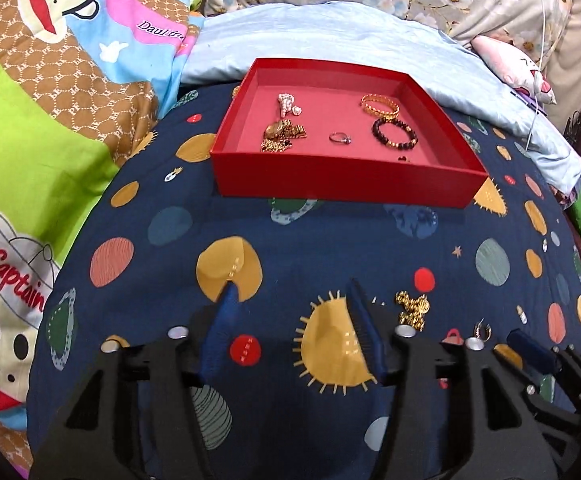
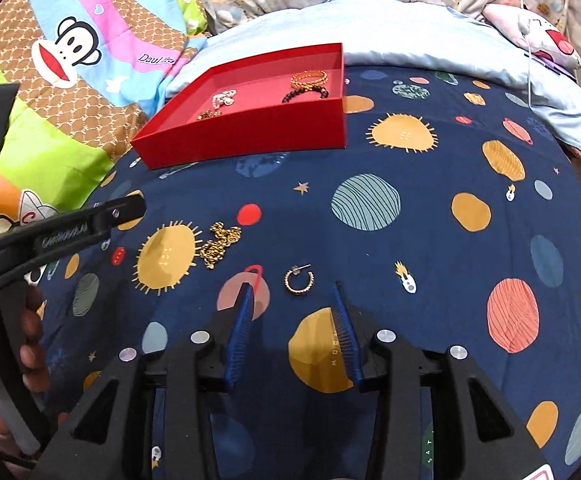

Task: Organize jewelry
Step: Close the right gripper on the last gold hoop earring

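Observation:
A red tray (image 1: 342,186) (image 2: 250,136) lies on the navy planet-print bedspread. It holds a gold bangle (image 1: 379,106), a dark bead bracelet (image 1: 393,135), a ring (image 1: 339,138), a pearl piece (image 1: 288,104) and a gold chain pile (image 1: 282,133). A gold chain (image 2: 219,245) (image 1: 412,310) and a gold hoop earring (image 2: 299,279) (image 1: 482,331) lie loose on the bedspread. My right gripper (image 2: 295,286) is open, its tips either side of the hoop earring, just short of it. My left gripper (image 1: 290,286) is open and empty, left of the loose chain.
A cartoon monkey quilt (image 1: 50,92) is heaped at the left. A light blue pillow (image 1: 310,36) lies behind the tray. A white cable (image 1: 540,60) hangs at the right. The left gripper's body (image 2: 62,232) shows at the left of the right wrist view.

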Demonstrator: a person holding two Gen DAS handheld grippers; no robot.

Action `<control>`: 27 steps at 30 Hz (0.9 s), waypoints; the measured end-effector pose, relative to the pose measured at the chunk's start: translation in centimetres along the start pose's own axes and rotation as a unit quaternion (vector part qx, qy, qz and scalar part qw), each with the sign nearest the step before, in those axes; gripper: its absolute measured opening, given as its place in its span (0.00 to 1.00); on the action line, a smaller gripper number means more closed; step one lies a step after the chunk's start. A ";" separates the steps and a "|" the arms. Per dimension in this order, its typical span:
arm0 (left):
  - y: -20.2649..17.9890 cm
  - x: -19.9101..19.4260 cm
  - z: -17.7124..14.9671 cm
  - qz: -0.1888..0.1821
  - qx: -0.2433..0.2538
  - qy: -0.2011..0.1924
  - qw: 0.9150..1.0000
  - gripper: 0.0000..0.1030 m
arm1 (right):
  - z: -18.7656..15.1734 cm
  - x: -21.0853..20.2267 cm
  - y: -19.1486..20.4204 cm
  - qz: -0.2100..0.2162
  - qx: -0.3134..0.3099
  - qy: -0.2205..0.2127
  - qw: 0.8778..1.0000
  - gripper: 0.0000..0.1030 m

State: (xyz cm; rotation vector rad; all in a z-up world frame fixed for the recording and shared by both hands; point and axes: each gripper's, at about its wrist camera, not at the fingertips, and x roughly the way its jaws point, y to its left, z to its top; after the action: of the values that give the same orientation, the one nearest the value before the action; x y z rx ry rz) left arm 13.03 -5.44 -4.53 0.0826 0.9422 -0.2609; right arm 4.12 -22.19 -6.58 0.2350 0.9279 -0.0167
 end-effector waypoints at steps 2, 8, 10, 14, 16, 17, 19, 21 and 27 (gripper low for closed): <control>0.0 0.1 -0.4 -0.004 -0.002 0.007 1.000 0.53 | 0.1 0.2 -0.1 0.001 0.002 0.001 1.000 0.38; -0.1 0.2 -1.0 -0.008 -0.004 0.016 1.000 0.53 | 0.1 1.1 0.3 -0.001 -0.005 0.004 1.000 0.37; -0.2 0.4 -1.0 -0.009 -0.003 0.017 1.000 0.53 | 0.2 1.4 0.4 -0.003 -0.008 0.003 1.000 0.36; -0.7 0.5 -0.9 -0.014 -0.003 0.019 1.000 0.53 | 0.5 1.7 0.5 -0.016 -0.016 0.000 1.000 0.24; -1.1 0.7 -0.8 -0.018 -0.001 0.020 1.000 0.53 | 0.6 1.9 0.5 -0.028 -0.023 -0.001 0.999 0.16; -1.4 0.7 -0.7 -0.021 0.001 0.021 1.000 0.53 | 0.6 1.9 0.5 -0.031 -0.024 -0.002 0.999 0.15; -1.9 0.8 -0.7 -0.025 0.005 0.022 0.999 0.53 | 0.6 1.9 0.3 -0.029 -0.022 -0.002 0.999 0.15; -2.5 1.0 -0.6 -0.031 0.008 0.024 0.999 0.53 | 0.6 1.8 0.2 -0.029 -0.020 -0.003 0.999 0.15; -3.9 1.3 -0.8 -0.042 0.016 0.029 0.999 0.53 | 0.7 1.1 -0.8 -0.029 -0.004 -0.007 1.000 0.15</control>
State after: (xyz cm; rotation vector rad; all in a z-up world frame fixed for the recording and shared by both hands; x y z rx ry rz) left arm 12.09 -9.29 -5.85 0.0818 1.0009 -0.3525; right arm 5.23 -23.02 -7.18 0.2007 0.9196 -0.0693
